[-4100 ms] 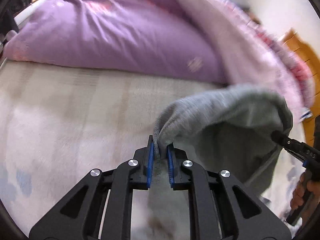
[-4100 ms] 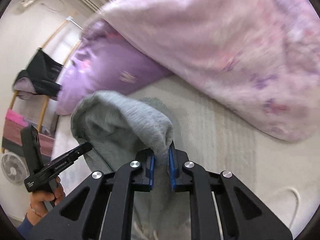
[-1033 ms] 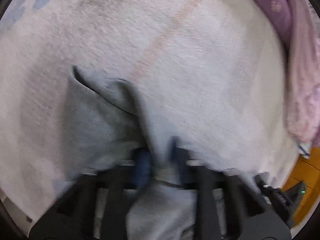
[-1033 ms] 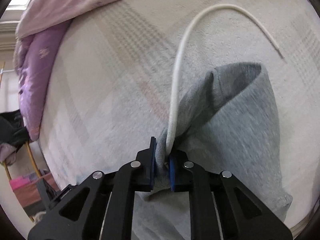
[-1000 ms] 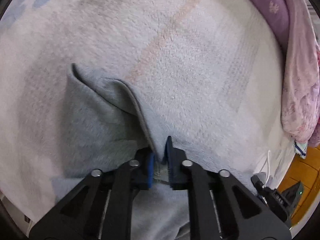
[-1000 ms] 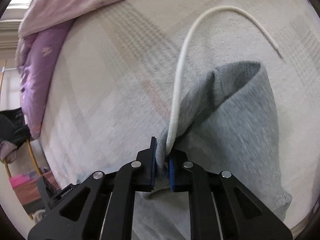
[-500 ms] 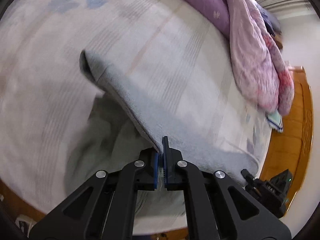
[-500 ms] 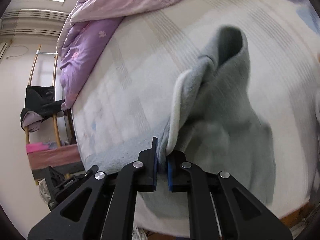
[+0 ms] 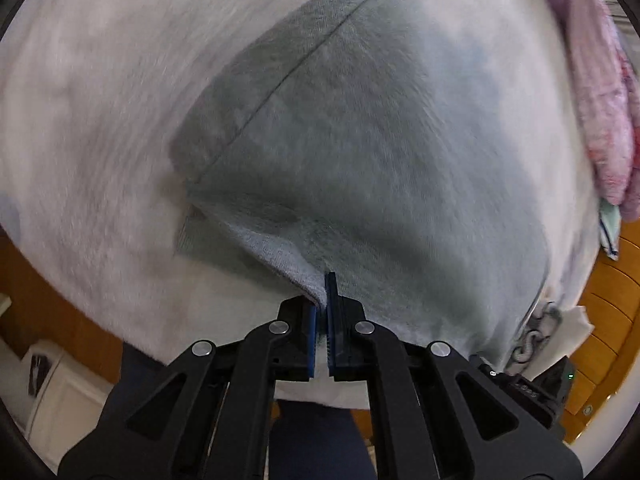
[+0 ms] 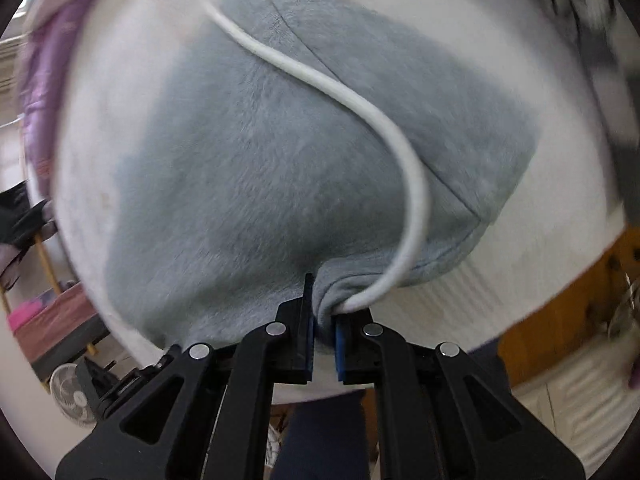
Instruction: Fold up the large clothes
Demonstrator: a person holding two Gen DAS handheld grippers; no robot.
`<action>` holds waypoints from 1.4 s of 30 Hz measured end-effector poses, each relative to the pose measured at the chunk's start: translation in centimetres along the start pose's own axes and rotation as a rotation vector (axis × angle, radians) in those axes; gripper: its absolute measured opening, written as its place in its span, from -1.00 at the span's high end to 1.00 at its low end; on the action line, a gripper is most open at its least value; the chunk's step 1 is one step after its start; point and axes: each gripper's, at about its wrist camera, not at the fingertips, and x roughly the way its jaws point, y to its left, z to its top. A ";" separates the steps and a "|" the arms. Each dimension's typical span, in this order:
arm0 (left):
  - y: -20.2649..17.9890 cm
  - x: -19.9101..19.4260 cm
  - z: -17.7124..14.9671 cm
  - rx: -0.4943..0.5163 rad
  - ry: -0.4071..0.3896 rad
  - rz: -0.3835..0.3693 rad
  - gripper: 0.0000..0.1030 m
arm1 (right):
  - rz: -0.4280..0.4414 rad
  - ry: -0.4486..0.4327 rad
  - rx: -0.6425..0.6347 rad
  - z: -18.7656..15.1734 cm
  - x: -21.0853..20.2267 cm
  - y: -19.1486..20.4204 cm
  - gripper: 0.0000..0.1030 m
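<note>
A grey fleece garment [image 9: 360,140] lies spread over the pale bed blanket [image 9: 100,80]; it also fills the right wrist view [image 10: 260,168]. My left gripper [image 9: 321,304] is shut on a near edge of the garment. My right gripper [image 10: 322,312] is shut on another bunched near edge, where a white drawstring [image 10: 348,96] comes out and curls across the cloth. Both grippers sit at the near edge of the bed, low over the fabric. The other gripper's black body [image 9: 532,384] shows at the lower right of the left wrist view.
A pink and purple duvet [image 9: 600,92] lies along the far right of the bed; it also shows in the right wrist view [image 10: 44,72]. Orange wooden furniture [image 9: 612,312] stands beside the bed. A fan [image 10: 76,400] and a rack stand on the floor at left.
Both grippers have swung down and back toward the near bed edge with the garment. The cloth, lifted half a second ago, now lies spread flat on the blanket.
</note>
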 end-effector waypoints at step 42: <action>6.4 2.7 1.9 0.043 -0.096 -0.222 -0.69 | -0.148 -0.070 -0.726 -2.9 2.9 13.9 1.00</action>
